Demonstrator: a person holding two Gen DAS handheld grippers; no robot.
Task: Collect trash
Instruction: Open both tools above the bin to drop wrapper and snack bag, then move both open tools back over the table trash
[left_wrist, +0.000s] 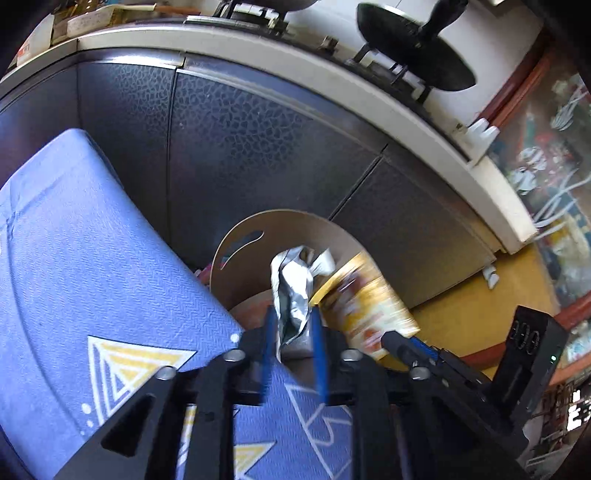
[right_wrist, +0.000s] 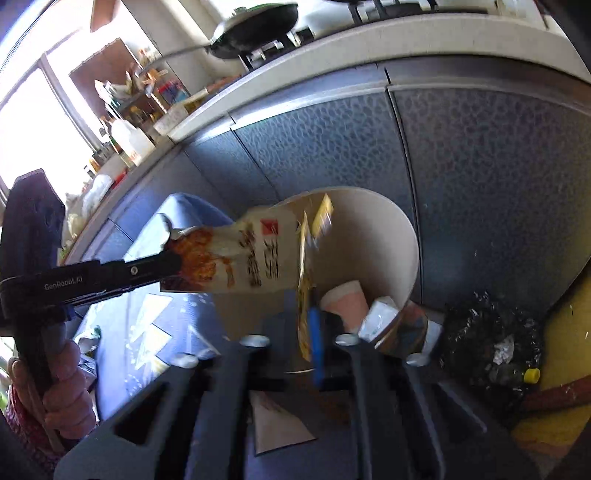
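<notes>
Gripping one crumpled snack bag between them, the left gripper (left_wrist: 293, 343) pinches its silver, foil-lined end while the right gripper (right_wrist: 308, 325) is clamped on its yellow printed edge. The snack bag (right_wrist: 255, 258), cream and orange with printed characters, hangs stretched over the open round bin (right_wrist: 410, 236), beside the blue cloth (left_wrist: 92, 258).

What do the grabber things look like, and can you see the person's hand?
Both grabbers are black plastic frames with silver bolts and thin blue finger pads. The left gripper has white "GenRobot.AI" lettering on its side, and the person's bare hand wraps its black handle beside a red-checked sleeve. The right gripper carries a black box with a small green light.
</notes>
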